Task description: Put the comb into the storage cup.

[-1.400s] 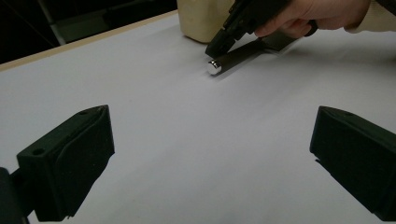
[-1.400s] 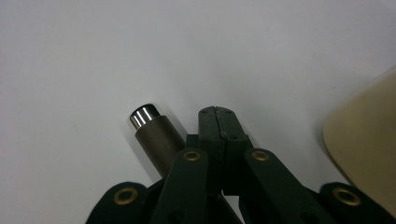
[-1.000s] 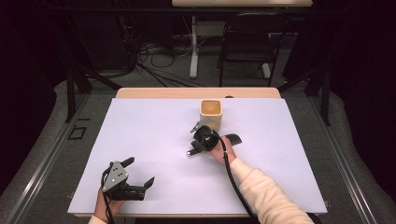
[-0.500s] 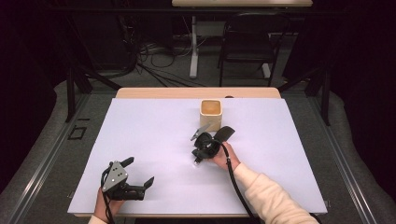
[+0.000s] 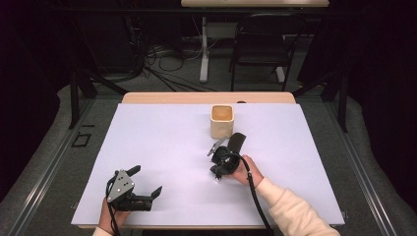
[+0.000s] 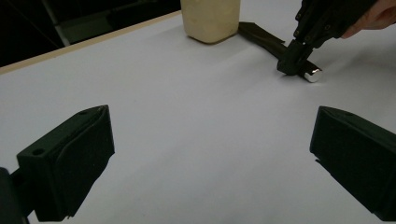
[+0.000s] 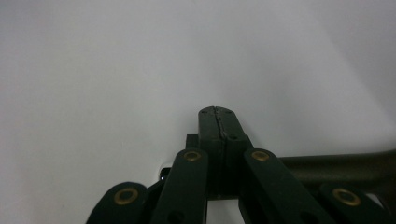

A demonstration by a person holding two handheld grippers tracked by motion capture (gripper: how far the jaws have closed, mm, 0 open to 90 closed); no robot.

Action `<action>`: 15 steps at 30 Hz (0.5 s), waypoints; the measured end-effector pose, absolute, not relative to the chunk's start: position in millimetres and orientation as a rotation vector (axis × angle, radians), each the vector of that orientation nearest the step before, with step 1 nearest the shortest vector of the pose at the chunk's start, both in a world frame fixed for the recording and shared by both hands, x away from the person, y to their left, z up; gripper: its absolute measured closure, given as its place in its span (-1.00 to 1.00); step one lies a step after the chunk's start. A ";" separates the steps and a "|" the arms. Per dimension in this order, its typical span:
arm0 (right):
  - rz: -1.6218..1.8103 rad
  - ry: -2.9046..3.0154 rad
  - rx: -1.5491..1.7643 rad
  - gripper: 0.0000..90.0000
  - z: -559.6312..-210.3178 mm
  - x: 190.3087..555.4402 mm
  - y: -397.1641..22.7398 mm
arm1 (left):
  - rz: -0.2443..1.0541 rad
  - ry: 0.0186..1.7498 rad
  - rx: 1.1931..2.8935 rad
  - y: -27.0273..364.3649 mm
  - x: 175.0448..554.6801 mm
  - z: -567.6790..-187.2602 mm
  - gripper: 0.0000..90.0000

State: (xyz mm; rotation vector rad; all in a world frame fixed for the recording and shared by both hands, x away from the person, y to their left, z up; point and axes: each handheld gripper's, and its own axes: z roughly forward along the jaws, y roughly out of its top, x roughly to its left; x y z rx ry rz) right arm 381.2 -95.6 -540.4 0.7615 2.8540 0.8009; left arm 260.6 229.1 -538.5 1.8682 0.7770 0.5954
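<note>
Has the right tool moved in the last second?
Yes. The right tool has drawn back from the beige cup toward the table's near edge, now tipped down at the white surface.

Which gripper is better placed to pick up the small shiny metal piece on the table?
Right. The right gripper has its tip beside the metal piece, though its jaws are shut and must open first. The left gripper, open, is far from it.

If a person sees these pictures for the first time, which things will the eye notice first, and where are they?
First, the white table in a dark room, with a cream square cup standing near its far edge. Just in front of the cup, the right gripper points down with its jaws pressed together, beside a small shiny metal piece on the table. Near the front left corner, the left gripper rests with its jaws wide apart.
</note>
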 end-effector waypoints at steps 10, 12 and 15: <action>0.734 2.877 0.803 1.00 -538.0 368.3 -125.7 | 0.598 0.777 1.867 229.1 260.4 -538.3 -1.00; 0.731 2.875 0.813 1.00 -537.7 367.5 -127.7 | 0.599 0.778 1.867 229.2 260.4 -538.2 -1.00; 0.706 2.872 0.832 1.00 -536.2 364.0 -140.7 | 0.600 0.778 1.867 229.5 260.4 -538.2 -1.00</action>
